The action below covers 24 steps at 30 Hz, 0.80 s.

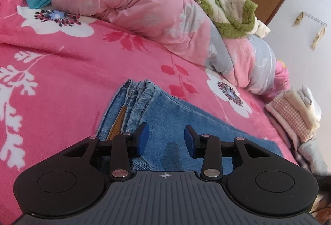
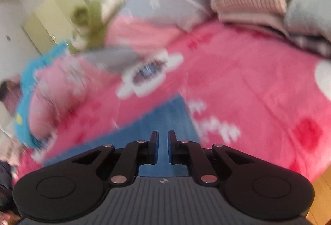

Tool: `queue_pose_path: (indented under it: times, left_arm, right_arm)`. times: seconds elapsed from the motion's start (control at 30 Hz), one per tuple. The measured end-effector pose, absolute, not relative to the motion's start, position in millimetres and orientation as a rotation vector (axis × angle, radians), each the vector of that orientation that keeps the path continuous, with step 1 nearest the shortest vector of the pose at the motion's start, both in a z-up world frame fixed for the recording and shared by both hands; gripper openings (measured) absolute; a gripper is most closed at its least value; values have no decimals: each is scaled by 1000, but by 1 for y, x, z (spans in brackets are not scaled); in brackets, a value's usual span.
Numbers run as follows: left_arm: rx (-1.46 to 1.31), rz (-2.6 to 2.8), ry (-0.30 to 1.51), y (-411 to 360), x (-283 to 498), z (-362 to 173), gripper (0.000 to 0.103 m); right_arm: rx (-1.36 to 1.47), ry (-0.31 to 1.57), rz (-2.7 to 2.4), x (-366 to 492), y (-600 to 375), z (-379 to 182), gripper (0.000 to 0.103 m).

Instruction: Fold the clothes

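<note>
I see the jeans (image 1: 165, 119) lying flat on the bed (image 1: 62, 63), directly under and ahead of my left tool (image 1: 165, 138), whose jaws stand wide apart and hold nothing. The waistband end points away from me, the long axis running right. My right tool (image 2: 163, 147) hovers over the blue cloth, nearly closed, with nothing between.

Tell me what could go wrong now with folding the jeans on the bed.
1. The left gripper is open above the jeans and holds nothing, so the thick folded layers may spring apart.
2. The right gripper has a narrow gap with no cloth visibly between its fingers; its view is blurred, so a grasp may miss.
3. The stack of folded clothes sits at the bed's edge and could be knocked.
</note>
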<state>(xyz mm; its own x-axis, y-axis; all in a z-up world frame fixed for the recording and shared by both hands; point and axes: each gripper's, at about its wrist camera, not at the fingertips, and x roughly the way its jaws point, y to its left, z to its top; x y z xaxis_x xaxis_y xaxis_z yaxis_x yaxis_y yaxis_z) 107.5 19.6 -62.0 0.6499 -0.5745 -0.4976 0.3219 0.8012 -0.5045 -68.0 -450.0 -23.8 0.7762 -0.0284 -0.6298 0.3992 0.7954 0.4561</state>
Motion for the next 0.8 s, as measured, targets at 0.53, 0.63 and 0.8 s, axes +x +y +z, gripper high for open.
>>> queue_pose_path:
  times: [0.53, 0.63, 0.8]
  left_arm:
    - [-3, -515, 511, -15, 64, -16, 45]
    - [66, -560, 415, -30, 46, -8, 57]
    - [188, -584, 528, -68, 43, -56, 58]
  right_arm:
    - [444, 602, -82, -39, -325, 0, 31]
    - [433, 622, -52, -27, -303, -8, 31]
    - [235, 638, -43, -19, -262, -33, 40]
